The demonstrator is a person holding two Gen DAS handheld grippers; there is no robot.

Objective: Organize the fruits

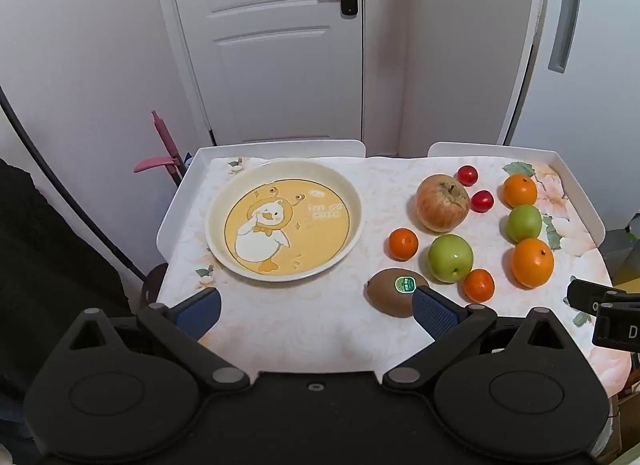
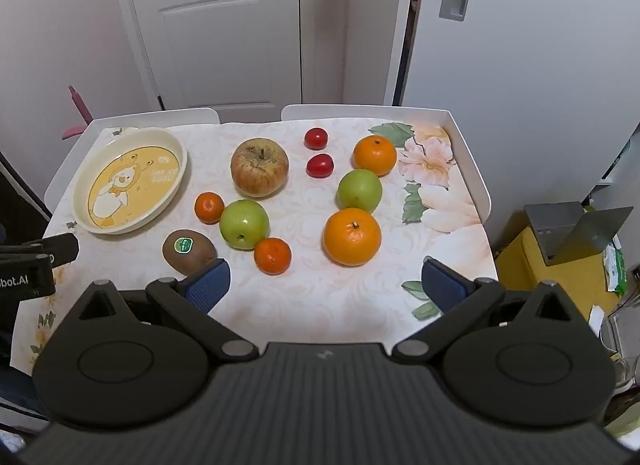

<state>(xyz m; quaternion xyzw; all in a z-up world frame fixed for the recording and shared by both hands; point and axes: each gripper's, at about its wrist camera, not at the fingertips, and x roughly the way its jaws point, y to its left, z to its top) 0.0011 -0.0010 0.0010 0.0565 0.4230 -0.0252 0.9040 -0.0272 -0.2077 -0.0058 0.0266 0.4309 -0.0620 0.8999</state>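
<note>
A cream plate with a yellow duck picture (image 1: 285,221) (image 2: 132,181) lies empty on the table's left. To its right lie loose fruits: a red-yellow apple (image 1: 442,203) (image 2: 259,166), two green apples (image 1: 450,258) (image 2: 244,224), two big oranges (image 2: 352,236), two small tangerines (image 2: 272,255), two red cherry tomatoes (image 2: 319,165) and a brown kiwi (image 1: 394,292) (image 2: 187,250). My left gripper (image 1: 316,311) is open and empty, its right finger just in front of the kiwi. My right gripper (image 2: 325,289) is open and empty near the front edge.
The table (image 2: 320,305) has a floral cloth and raised white rims at the back and sides. A white door and wall stand behind. Yellow boxes and clutter (image 2: 560,249) stand on the floor at right. A pink tool (image 1: 166,145) leans at back left.
</note>
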